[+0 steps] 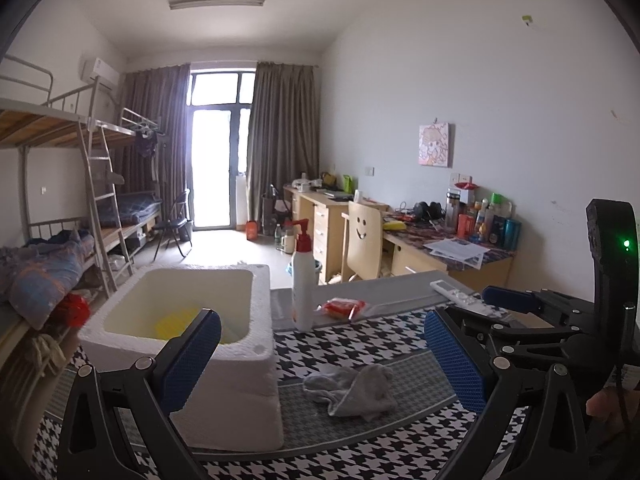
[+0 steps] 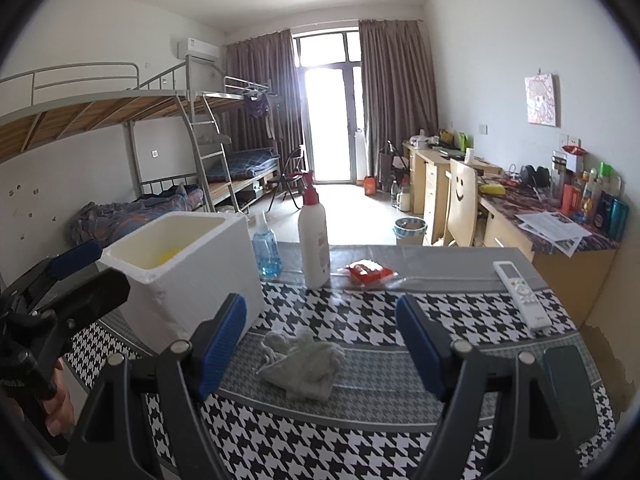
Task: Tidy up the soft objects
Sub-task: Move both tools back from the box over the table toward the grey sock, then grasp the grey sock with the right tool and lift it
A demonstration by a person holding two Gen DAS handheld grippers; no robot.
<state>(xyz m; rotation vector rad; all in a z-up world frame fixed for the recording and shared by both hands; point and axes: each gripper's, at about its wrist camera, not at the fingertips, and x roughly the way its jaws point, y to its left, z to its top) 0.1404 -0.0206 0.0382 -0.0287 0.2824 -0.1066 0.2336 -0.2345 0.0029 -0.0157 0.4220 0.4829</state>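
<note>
- Left gripper (image 1: 322,354): fingers (image 1: 192,356) spread wide, grasping nothing, hovering over the counter (image 1: 360,452) (houndstooth cover)
- Right gripper (image 2: 320,344): fingers (image 2: 222,344) likewise released and empty
- Grey cloth (image 2: 298,364): crumpled on the counter, between both pairs of fingers, touching neither
- White foam box (image 2: 180,276): left of the cloth, open-topped, with something yellow (image 1: 176,322) inside
- Pump bottle (image 2: 314,240): upright behind the cloth
</note>
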